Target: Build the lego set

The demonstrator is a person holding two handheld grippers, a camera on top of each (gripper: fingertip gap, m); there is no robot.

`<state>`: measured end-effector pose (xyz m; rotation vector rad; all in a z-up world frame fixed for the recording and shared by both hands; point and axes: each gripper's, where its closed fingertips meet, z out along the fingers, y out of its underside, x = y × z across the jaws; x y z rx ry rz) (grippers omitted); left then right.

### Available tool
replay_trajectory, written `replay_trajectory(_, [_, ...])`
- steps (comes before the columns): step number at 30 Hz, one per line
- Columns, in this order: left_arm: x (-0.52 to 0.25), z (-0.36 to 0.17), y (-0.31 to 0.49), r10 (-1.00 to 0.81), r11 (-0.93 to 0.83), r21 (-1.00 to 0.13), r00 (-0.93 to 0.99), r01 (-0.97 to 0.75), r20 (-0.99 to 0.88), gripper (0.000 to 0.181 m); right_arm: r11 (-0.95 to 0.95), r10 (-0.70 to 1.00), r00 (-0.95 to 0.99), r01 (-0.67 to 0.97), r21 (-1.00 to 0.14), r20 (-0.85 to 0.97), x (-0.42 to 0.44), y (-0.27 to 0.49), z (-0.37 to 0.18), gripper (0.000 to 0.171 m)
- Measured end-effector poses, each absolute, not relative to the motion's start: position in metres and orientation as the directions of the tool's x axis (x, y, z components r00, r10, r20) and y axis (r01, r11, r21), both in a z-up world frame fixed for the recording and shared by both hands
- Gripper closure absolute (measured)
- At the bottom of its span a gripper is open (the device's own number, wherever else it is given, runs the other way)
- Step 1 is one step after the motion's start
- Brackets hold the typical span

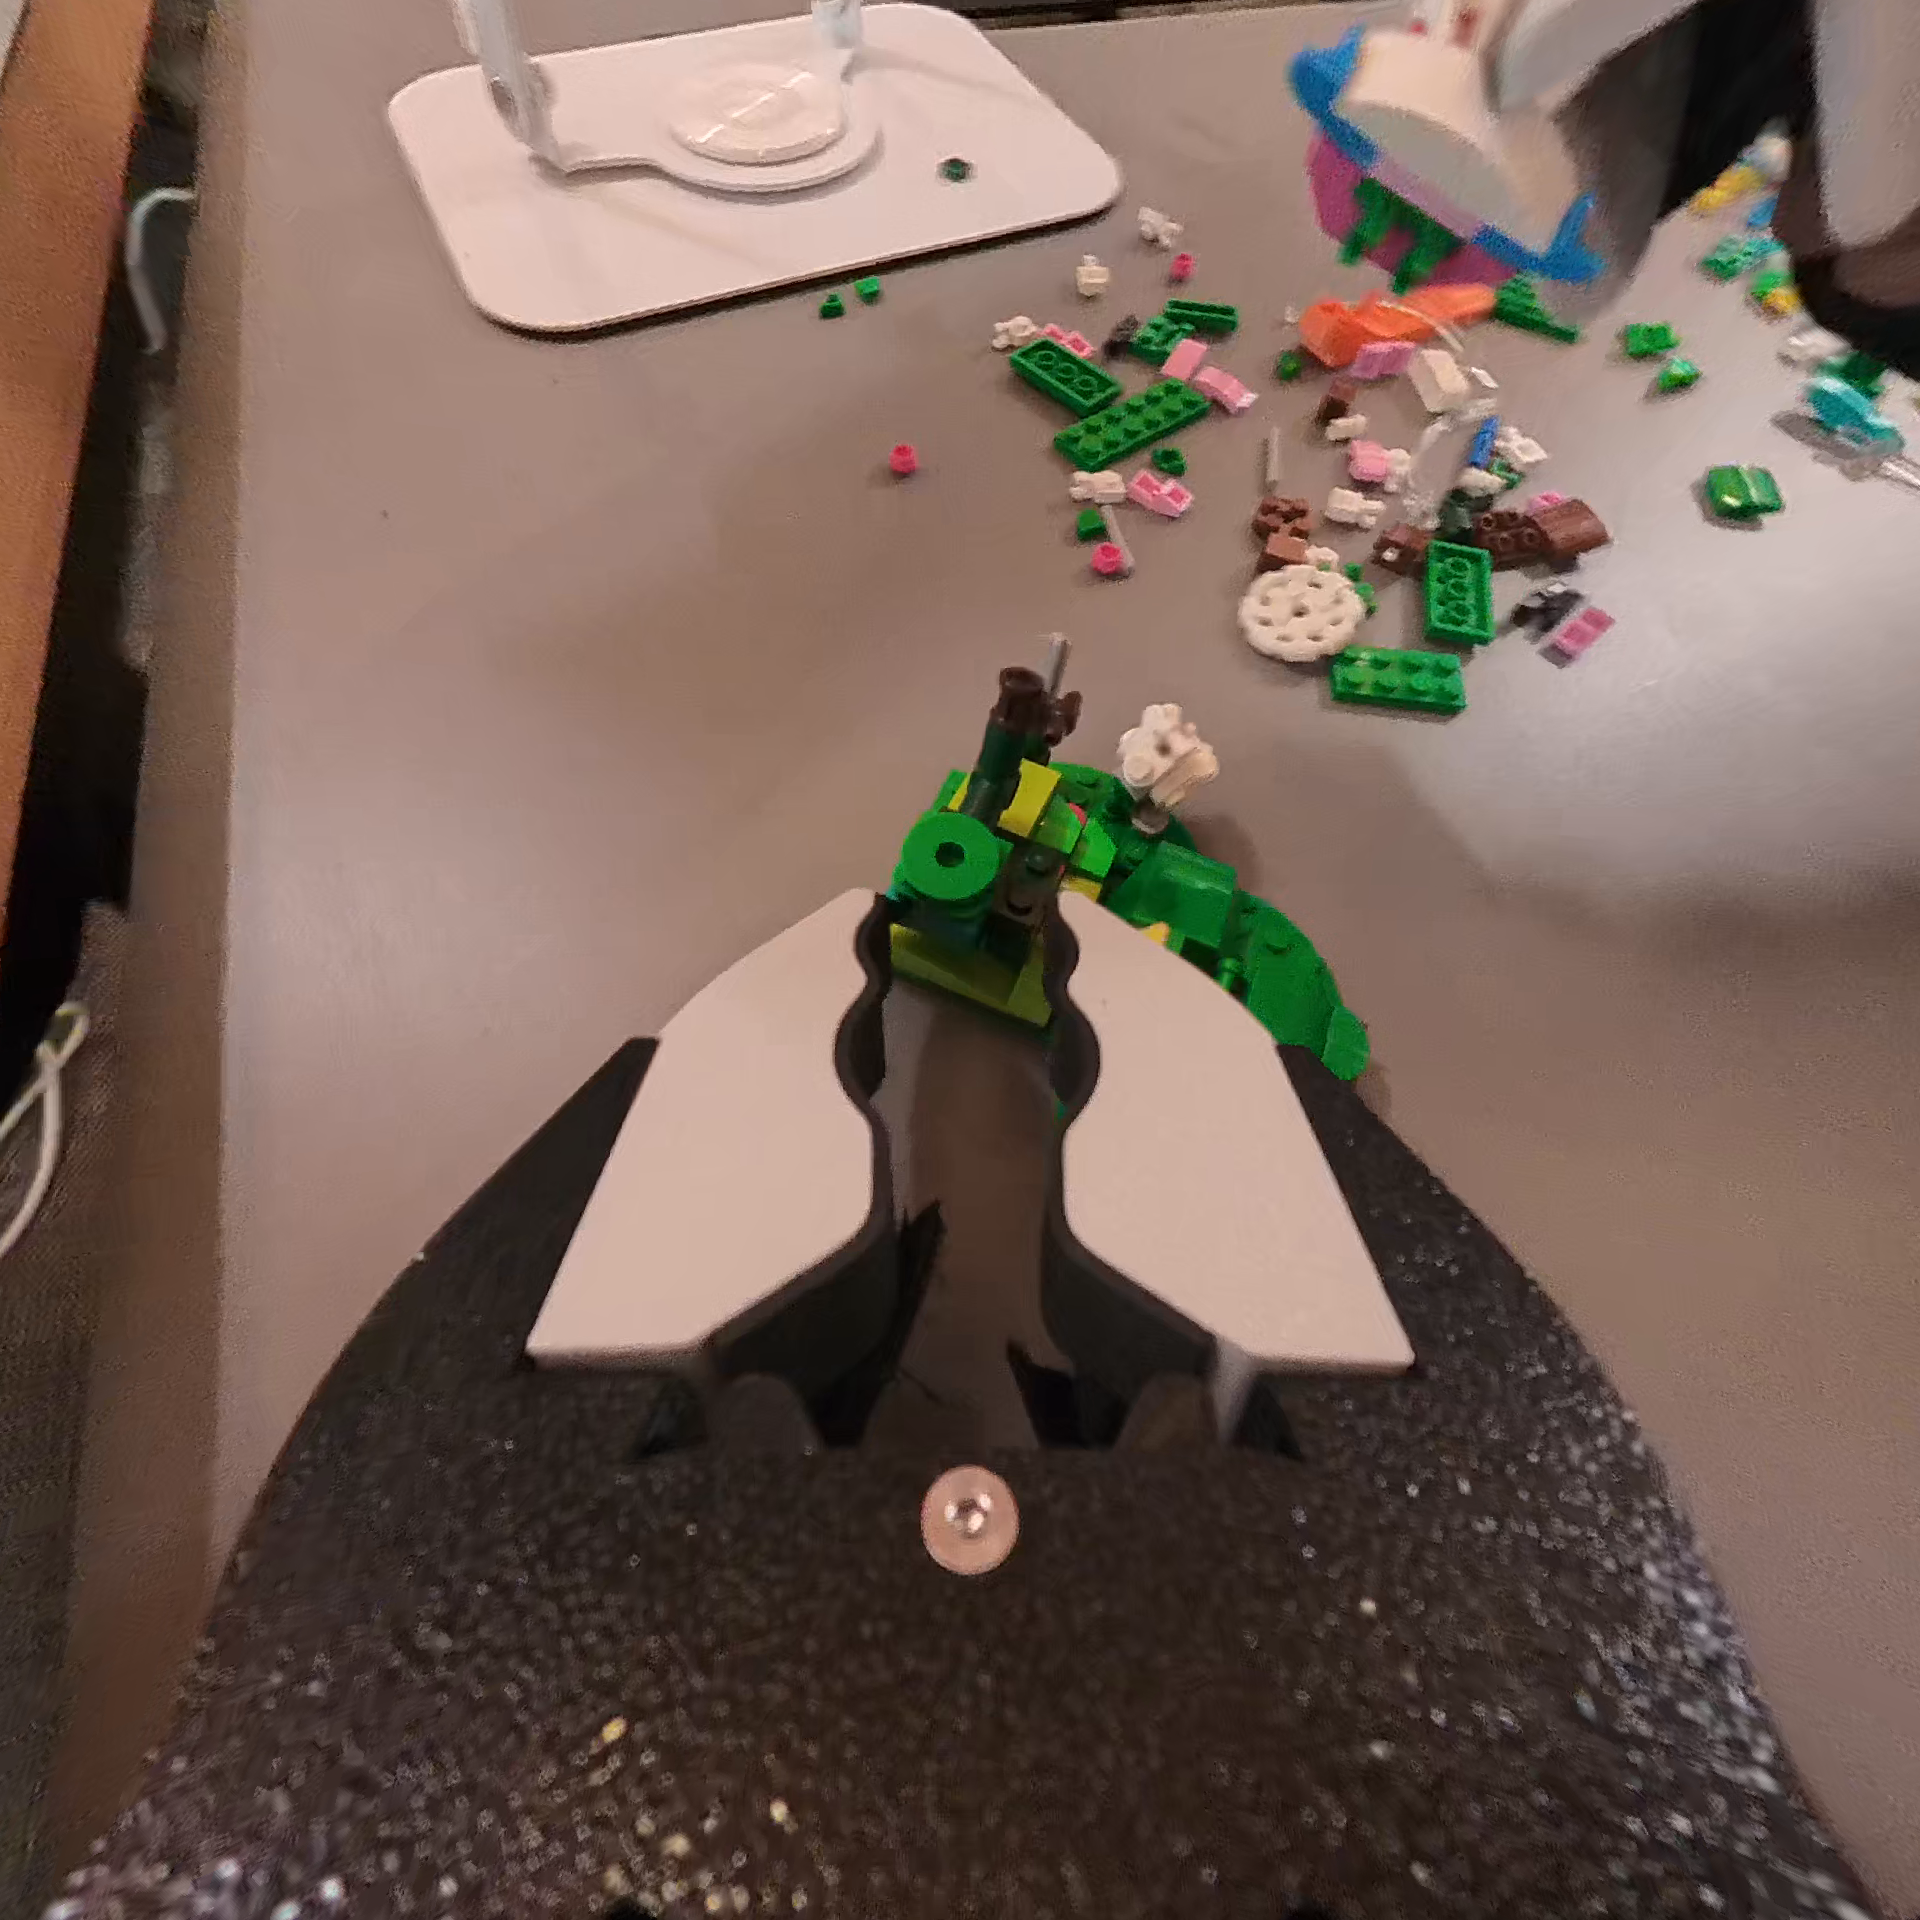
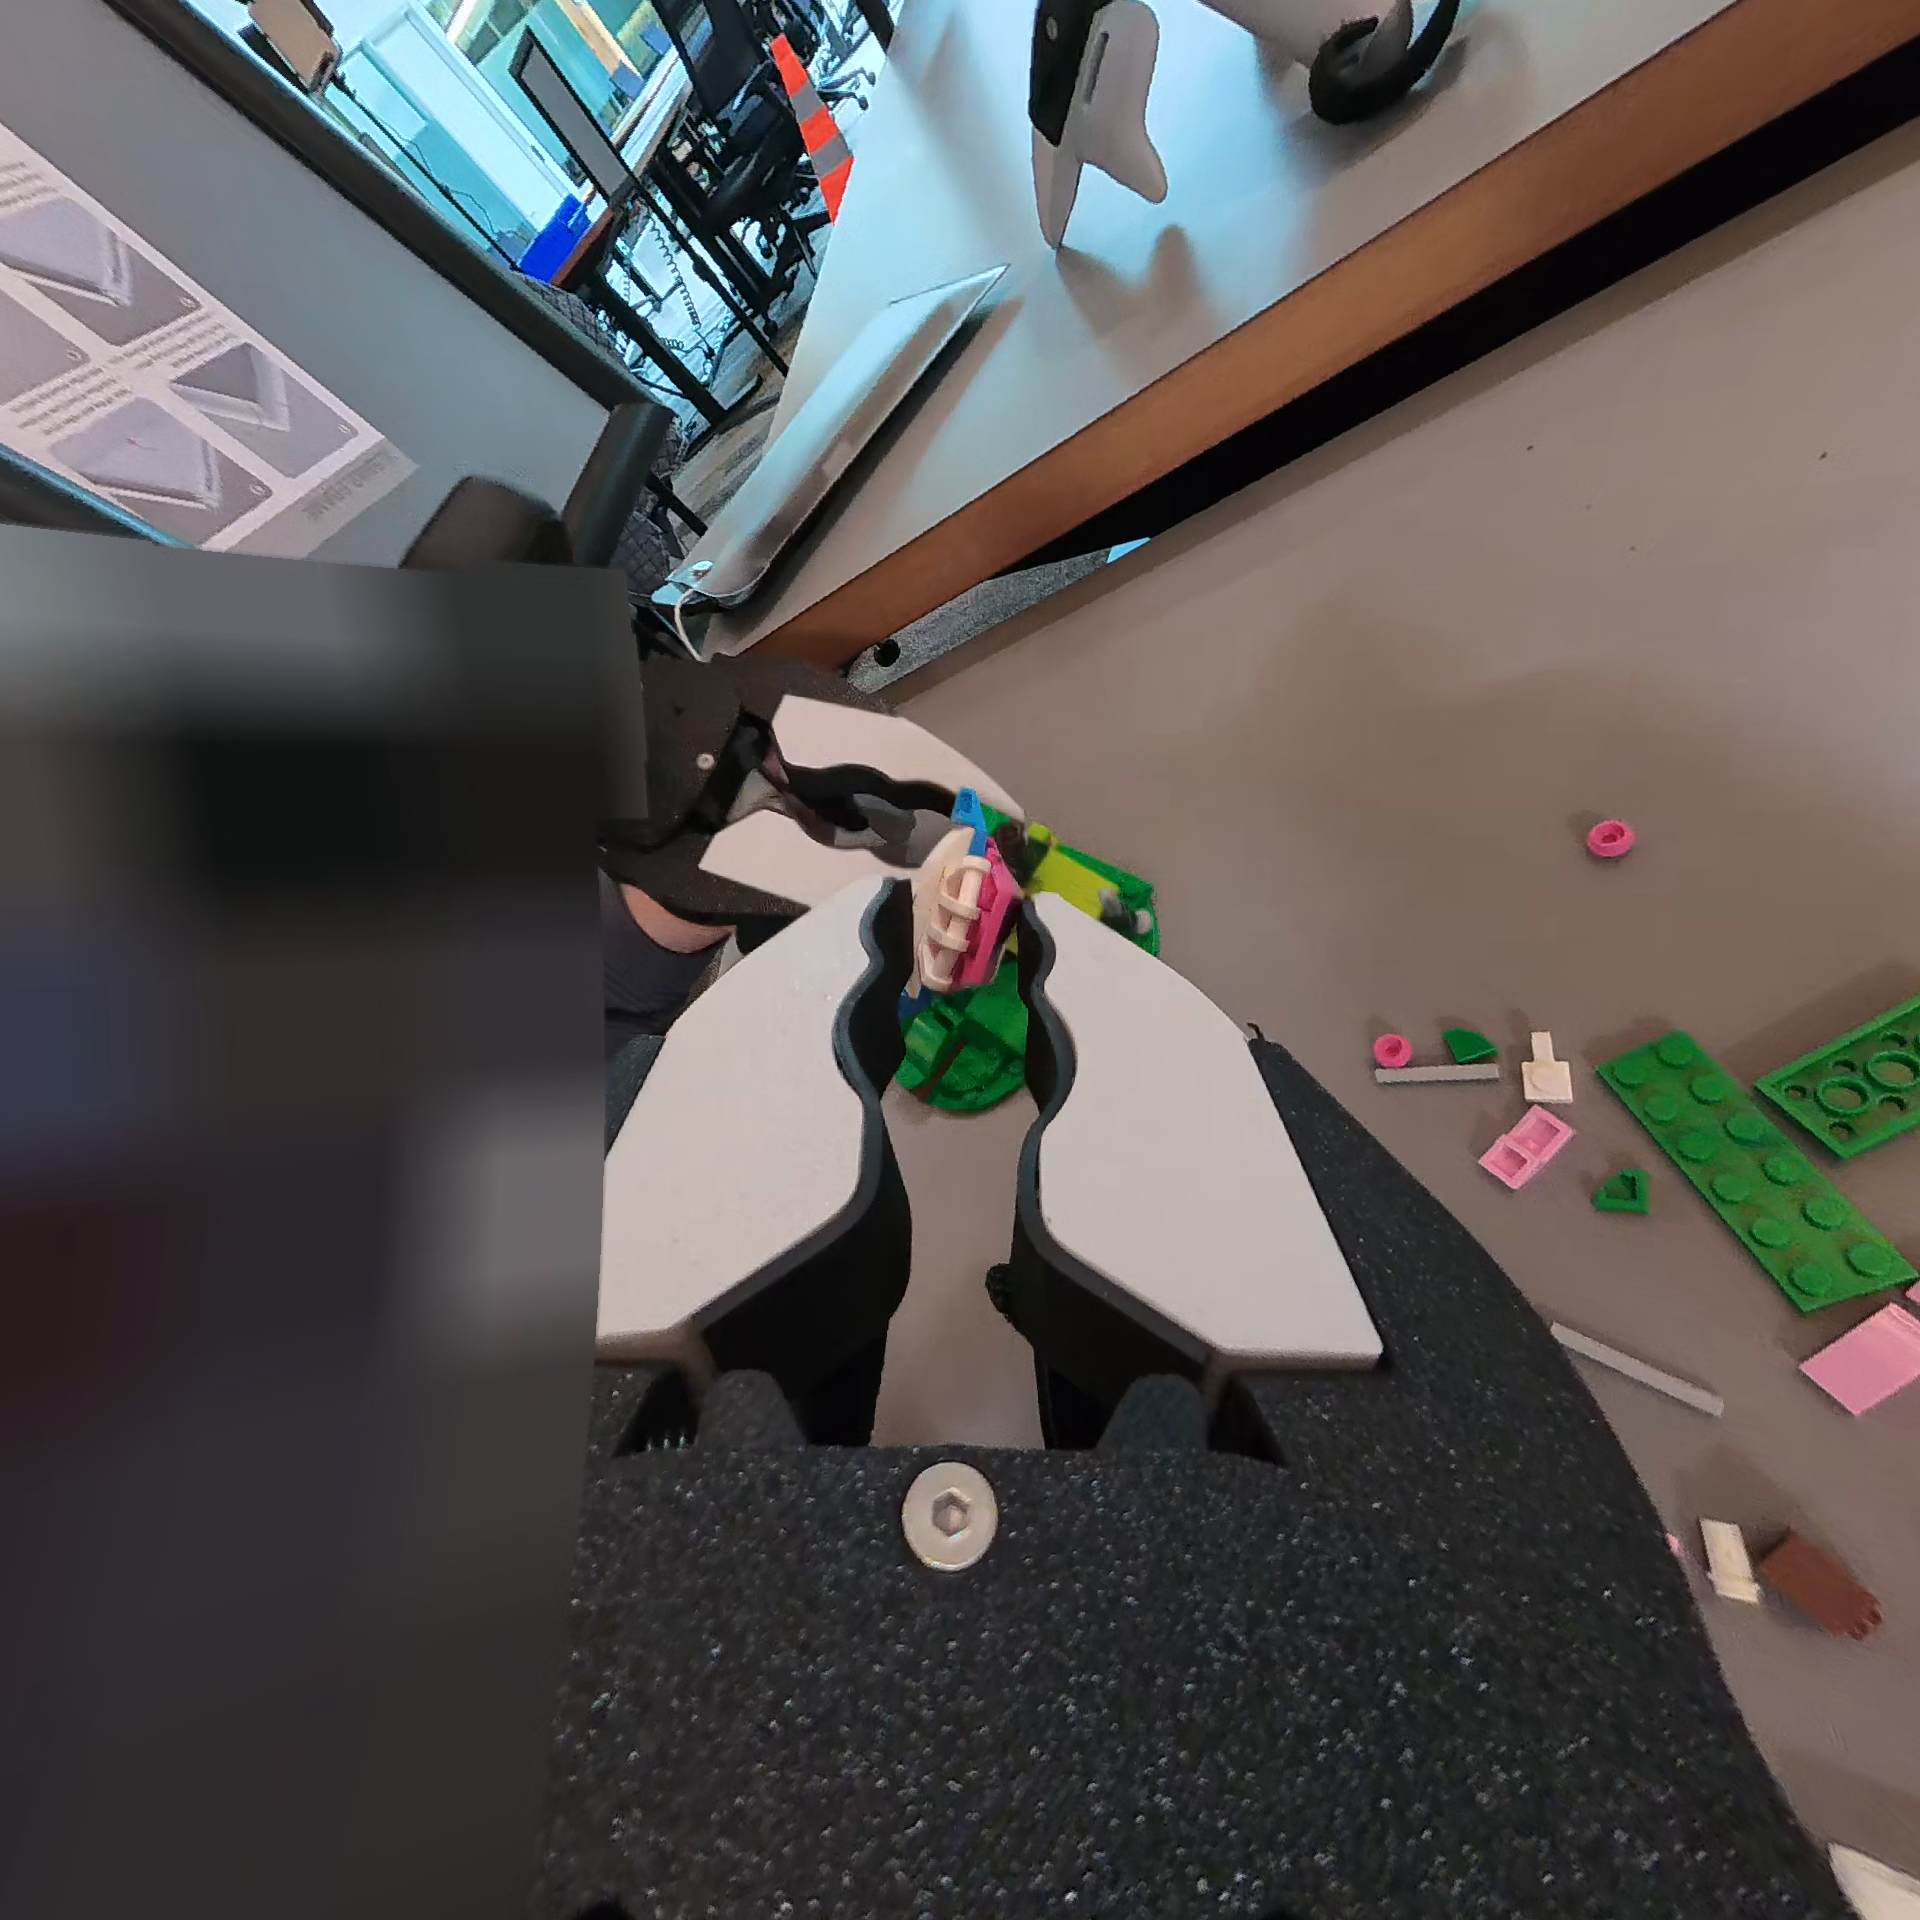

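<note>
My left gripper (image 1: pixel 966 935) is shut on the lime edge of a green lego build (image 1: pixel 1174 904) that rests on the grey table. The build carries a round green piece, a brown-topped stem and a white flower (image 1: pixel 1164 753). My right gripper (image 2: pixel 956 920) is shut on a pink, white and blue sub-assembly (image 2: pixel 961 914) and holds it just above the green build (image 2: pixel 966 1049). In the left wrist view the right gripper (image 1: pixel 1558 104) and its pink-and-blue piece (image 1: pixel 1382 229) hang blurred at the top right. The left gripper (image 2: pixel 831 831) shows beyond the sub-assembly in the right wrist view.
Loose bricks (image 1: pixel 1351 468), green, pink, white and brown, lie scattered at the right. Green plates (image 2: pixel 1756 1164) and small pink pieces lie right of my right gripper. A white pad with a stand (image 1: pixel 748 177) sits at the back. The table edge (image 1: pixel 223 727) runs along the left. Tip to tip, the grippers are about 11 centimetres apart.
</note>
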<state>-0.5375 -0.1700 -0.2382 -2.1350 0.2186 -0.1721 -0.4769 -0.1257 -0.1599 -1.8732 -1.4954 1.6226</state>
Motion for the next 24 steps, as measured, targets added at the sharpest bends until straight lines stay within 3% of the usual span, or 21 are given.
replay_trajectory(7, [-0.481, -0.238, -0.185, -0.568, -0.459, -0.842, 0.823, -0.285, 0.030, 0.154, -0.432, 0.792, -0.183, 0.507, -0.746, -0.582, -0.469, -0.126, -0.149, 0.153])
replay_trajectory(12, [-0.437, -0.239, -0.212, -0.801, -0.338, -0.842, 0.598, -0.420, 0.024, 0.155, -0.424, 0.796, -0.200, 0.490, -0.762, -0.571, -0.464, -0.127, -0.140, 0.153])
replay_trajectory(24, [-0.418, -0.240, -0.225, -0.857, -0.344, -0.835, 0.507, -0.429, 0.093, 0.155, -0.428, 0.806, -0.208, 0.442, -0.788, -0.554, -0.453, -0.119, -0.124, 0.152])
